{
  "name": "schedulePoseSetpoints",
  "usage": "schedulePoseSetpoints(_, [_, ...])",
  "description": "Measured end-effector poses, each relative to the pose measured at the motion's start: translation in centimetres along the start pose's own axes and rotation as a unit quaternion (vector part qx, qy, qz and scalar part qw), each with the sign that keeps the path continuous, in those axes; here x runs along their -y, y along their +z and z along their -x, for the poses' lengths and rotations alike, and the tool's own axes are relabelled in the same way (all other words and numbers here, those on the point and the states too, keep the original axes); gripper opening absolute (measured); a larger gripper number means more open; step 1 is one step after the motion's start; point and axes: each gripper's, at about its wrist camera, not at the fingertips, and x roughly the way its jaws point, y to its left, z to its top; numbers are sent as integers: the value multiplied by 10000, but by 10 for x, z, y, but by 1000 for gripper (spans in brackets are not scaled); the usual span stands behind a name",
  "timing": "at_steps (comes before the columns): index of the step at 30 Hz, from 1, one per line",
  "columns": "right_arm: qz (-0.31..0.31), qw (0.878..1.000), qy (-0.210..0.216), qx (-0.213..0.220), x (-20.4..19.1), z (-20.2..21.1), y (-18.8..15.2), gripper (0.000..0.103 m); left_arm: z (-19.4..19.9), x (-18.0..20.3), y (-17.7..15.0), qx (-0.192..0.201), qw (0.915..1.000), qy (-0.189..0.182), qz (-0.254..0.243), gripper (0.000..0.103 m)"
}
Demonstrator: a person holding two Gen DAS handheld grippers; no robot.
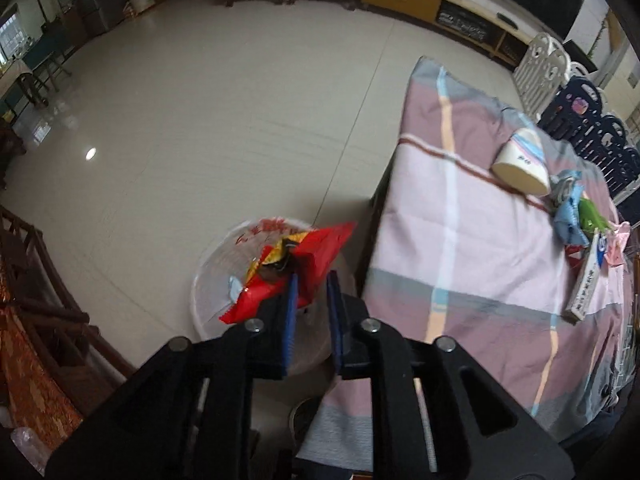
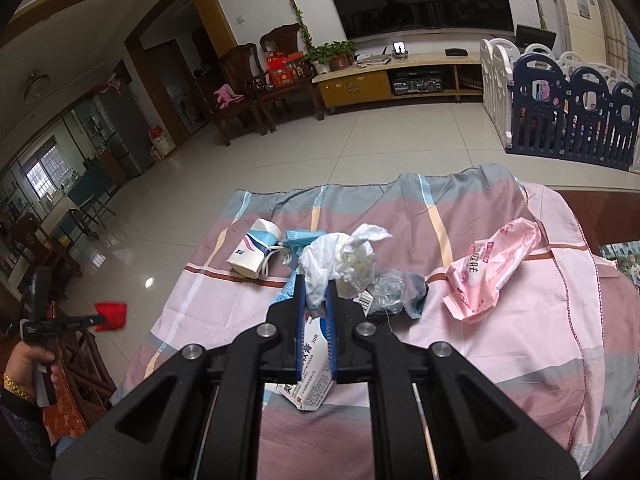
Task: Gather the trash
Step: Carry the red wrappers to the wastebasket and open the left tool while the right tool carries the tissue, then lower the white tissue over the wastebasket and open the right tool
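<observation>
Living room with pale tile floor, and a table under a pink and grey plaid cloth (image 2: 520, 320) is the landmark for everything. Off the table's left edge, a clear bin (image 1: 216, 276) sits on the floor, and the left gripper (image 1: 312, 280) hangs over it with the fingers parted; a red wrapper (image 1: 304, 268) rests against the left finger, can't tell if it's really pinched. Over the table, the right gripper (image 2: 316, 292) is clamped on a white bag (image 2: 340, 256). On the cloth: a tipped paper cup (image 2: 254, 254) far left, pink bag (image 2: 492, 268) to the right, small box (image 2: 312, 376) at the near edge.
</observation>
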Motion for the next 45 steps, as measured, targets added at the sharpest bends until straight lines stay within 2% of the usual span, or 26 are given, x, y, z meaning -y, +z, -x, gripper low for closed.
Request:
schedulePoseSetpoints(2, [38,10000,35,-20,-4,-2,0,9,-8,-7,-3,-86,9999,102,81,71])
schedulePoseSetpoints(3, [69,10000,46,4,-6,-2,0,9,-10,-8,-3,-88,9998,151,114,76])
schedulePoseSetpoints(6, [118,9998,182,50,-12,-1,-1,9,0,-6,0,120,9997,101,182,79])
schedulePoseSetpoints(9, [249,9988,370,217,-23,4,2,9,25,-3,10,601,9971,113,445,83])
schedulePoseSetpoints(13, [353,9958,749,389,-44,15,9,9,71,-2,19,1595,9843,175,733,87])
schedulePoseSetpoints(17, [587,9889,1194,654,-85,36,18,9,116,-13,19,2456,9620,-192,1178,88])
schedulePoseSetpoints(20, [844,9815,1622,561,-134,36,22,9,150,-35,13,2993,9402,-383,1583,88])
schedulePoseSetpoints(21, [891,9798,1715,514,-148,33,23,9,162,-46,10,3167,9306,-426,1785,88])
schedulePoseSetpoints(25, [1159,9679,2230,84,-222,-3,15,9,197,-87,-7,3616,8947,-704,2526,90])
schedulePoseSetpoints(27, [1321,9595,2480,-224,-258,-28,3,10,208,-105,-15,3751,8826,-861,2699,91])
schedulePoseSetpoints(30, [1540,9481,2643,-861,-314,-78,-27,10,220,-127,-25,3850,8716,-766,2937,91])
schedulePoseSetpoints(32, [1802,9410,2586,-1233,-348,-111,-51,10,223,-140,-30,3877,8659,-754,3068,91])
schedulePoseSetpoints(34, [1995,9370,2442,-1503,-373,-142,-73,10,222,-147,-31,3848,8634,-751,3177,91])
schedulePoseSetpoints(35, [2077,9357,2327,-1652,-382,-159,-83,14,221,-150,-32,3833,8627,-745,3213,91])
schedulePoseSetpoints(36, [2118,9364,2177,-1760,-387,-171,-91,26,219,-152,-32,3799,8633,-732,3240,91])
schedulePoseSetpoints(38, [2059,9381,1897,-2042,-389,-193,-103,39,214,-154,-29,3698,8682,-729,3228,91])
schedulePoseSetpoints(40, [1855,9440,1866,-1991,-380,-188,-100,45,210,-156,-28,3605,8736,-723,3188,91])
schedulePoseSetpoints(41, [1700,9455,2018,-1907,-371,-178,-94,53,210,-156,-29,3576,8755,-731,3167,91])
schedulePoseSetpoints(42, [1596,9470,2113,-1819,-358,-170,-90,57,207,-153,-27,3546,8779,-759,3126,91])
schedulePoseSetpoints(45, [1449,9549,2220,-1339,-314,-126,-66,59,198,-141,-16,3415,8911,-838,2868,91])
